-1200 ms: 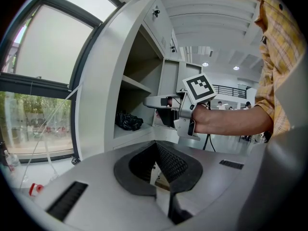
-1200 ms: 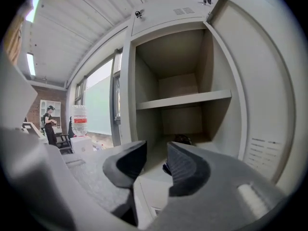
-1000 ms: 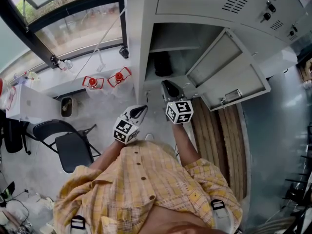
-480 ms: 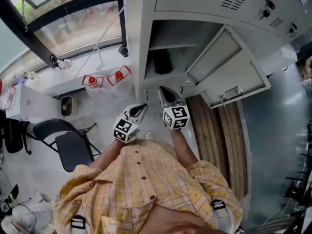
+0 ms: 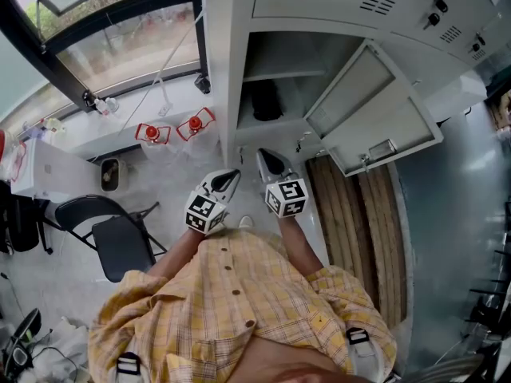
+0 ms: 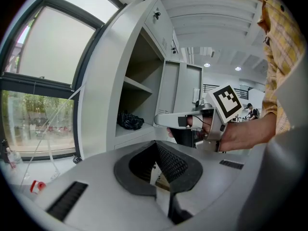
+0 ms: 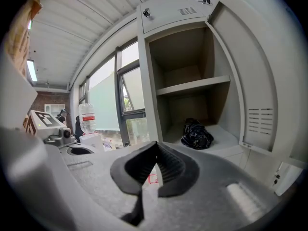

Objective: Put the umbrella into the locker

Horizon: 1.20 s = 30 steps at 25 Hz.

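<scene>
While the umbrella (image 7: pixel 197 134) lies as a folded black bundle on the floor of the lower compartment, under the shelf (image 7: pixel 192 86), both tools hang out in front of the open locker (image 5: pixel 231 70) with nothing in them. Look at the right gripper (image 7: pixel 155 146): pads pressed together at the tip, nothing between them, pointing straight into the compartment where the umbrella sits. And the left gripper (image 6: pixel 155 143), same story: jaws closed on nothing, held low and just beside its partner, aimed toward the locker's window-side wall. That reads to me as a delivery already made. The umbrella is inside and clear of the front edge, so neither tool has any reason to stay close to it. The door (image 5: pixel 375 110) is swung wide to the right, and that looks like the only business left, if closing it is wanted. Against 1 second ago, the right gripper has drawn back from the opening toward the person's body and drifted closer to the left one. The left gripper has not budged, and umbrella and door sit exactly where they were.
</scene>
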Each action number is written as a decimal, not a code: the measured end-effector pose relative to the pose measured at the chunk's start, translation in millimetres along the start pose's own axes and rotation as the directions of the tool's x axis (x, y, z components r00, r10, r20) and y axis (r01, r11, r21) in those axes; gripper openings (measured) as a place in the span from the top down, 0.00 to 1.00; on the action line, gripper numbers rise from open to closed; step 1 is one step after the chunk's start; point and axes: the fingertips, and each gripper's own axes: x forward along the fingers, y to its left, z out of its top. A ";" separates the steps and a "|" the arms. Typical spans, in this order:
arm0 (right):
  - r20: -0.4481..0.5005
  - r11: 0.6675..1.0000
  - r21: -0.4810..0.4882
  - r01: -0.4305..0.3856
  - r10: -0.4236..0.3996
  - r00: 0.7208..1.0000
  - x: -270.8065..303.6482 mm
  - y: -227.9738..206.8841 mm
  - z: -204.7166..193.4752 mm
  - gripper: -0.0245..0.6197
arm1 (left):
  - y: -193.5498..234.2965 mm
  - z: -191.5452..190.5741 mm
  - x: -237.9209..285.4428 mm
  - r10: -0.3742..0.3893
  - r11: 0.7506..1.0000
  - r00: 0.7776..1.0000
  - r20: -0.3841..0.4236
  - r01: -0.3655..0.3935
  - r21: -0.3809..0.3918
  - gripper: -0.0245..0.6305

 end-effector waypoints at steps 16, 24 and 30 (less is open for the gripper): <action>0.009 0.997 0.078 -0.002 0.002 1.000 -10.3 8.1 -17.1 0.97 | -0.8 -4.7 -1.3 -0.001 1.000 1.000 0.009 0.001 -0.029 0.96; -0.006 0.994 0.089 -0.069 0.070 0.998 -9.6 19.1 -27.5 0.97 | 5.3 3.7 -4.5 0.028 0.999 0.999 0.019 -0.027 -0.030 0.96; -0.013 0.994 0.087 -0.066 0.067 0.998 -11.3 20.9 -30.0 0.97 | 9.2 0.9 -4.7 0.034 0.999 0.999 0.014 -0.033 -0.037 0.96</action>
